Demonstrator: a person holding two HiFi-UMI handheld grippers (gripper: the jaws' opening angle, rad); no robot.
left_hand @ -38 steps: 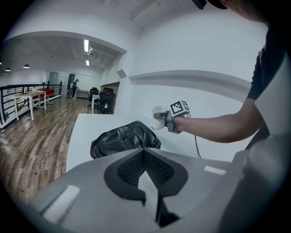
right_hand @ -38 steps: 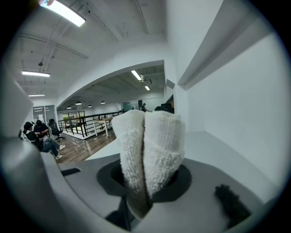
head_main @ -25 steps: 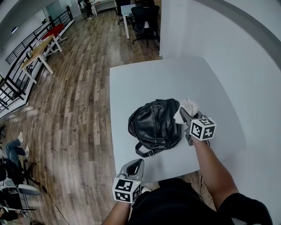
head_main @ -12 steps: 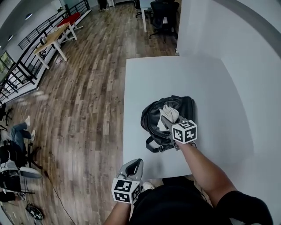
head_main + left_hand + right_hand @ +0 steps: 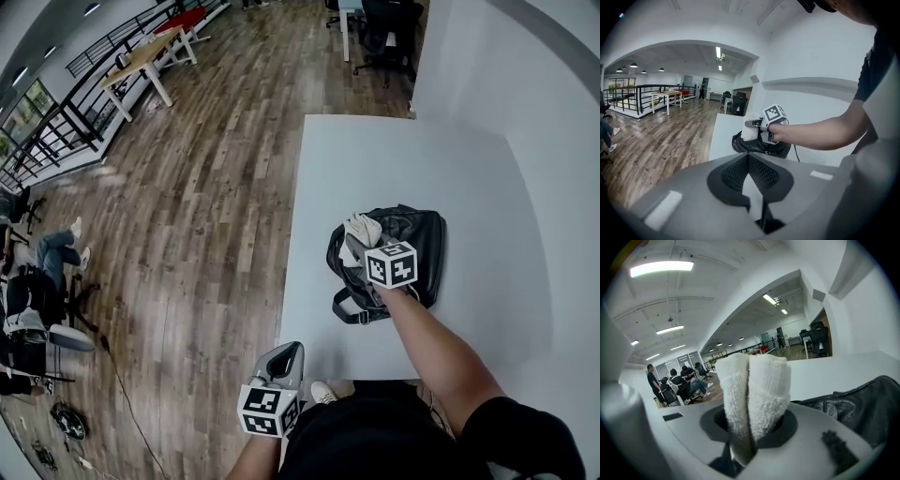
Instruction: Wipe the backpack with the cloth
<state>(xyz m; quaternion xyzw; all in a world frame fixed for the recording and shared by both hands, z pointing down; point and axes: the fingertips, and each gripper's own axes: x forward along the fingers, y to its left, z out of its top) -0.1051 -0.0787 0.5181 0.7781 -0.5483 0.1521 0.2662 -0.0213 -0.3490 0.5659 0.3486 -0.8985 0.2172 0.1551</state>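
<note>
A black leather backpack (image 5: pixel 417 246) lies flat on the white table (image 5: pixel 375 159), its strap end towards the near edge. My right gripper (image 5: pixel 356 244) is shut on a folded white cloth (image 5: pixel 362 228) and presses it on the backpack's left end. In the right gripper view the cloth (image 5: pixel 754 394) stands up between the jaws, with the backpack (image 5: pixel 862 401) low at the right. My left gripper (image 5: pixel 285 354) hangs shut and empty off the table's near left corner. From the left gripper view I see the backpack (image 5: pixel 764 146), the cloth (image 5: pixel 749 133) and the right gripper (image 5: pixel 753 123) ahead.
The table meets a white wall (image 5: pixel 553 112) on the right, and wooden floor (image 5: pixel 187 187) lies to its left. Office chairs (image 5: pixel 389 23) stand beyond the far edge. Seated people (image 5: pixel 42 281) are far left, and wooden tables (image 5: pixel 141 61) stand by a railing.
My right gripper has carried the cloth leftwards over the backpack, from its right edge to its left end. The left gripper has stayed where it was.
</note>
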